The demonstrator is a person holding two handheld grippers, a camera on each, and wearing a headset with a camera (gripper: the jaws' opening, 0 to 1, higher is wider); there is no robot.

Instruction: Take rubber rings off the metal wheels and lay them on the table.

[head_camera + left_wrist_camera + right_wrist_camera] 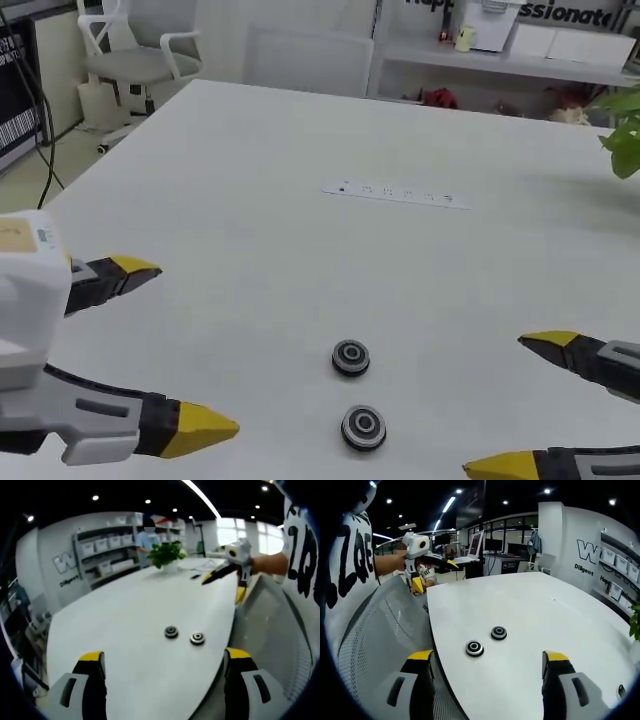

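Note:
Two small metal wheels with black rubber rings lie flat on the white table [250, 180], near its front edge. The farther wheel [350, 357] [171, 632] [498, 632] sits just behind the nearer wheel [363, 426] [197, 638] [474, 648]. My left gripper [175, 348] [164, 656] hovers open to the left of them, holding nothing. On the other side my right gripper [515, 403] [487, 656] is open too, with nothing between its yellow-tipped jaws. Each gripper shows in the other's view: the right gripper [222, 570], the left gripper [432, 560].
A flush power strip [395, 193] lies in the table's middle. A green plant [625, 135] stands at the far right edge. An office chair [140, 60] and shelves [520, 50] are beyond the table. A grey mesh chair [385, 625] is by the front edge.

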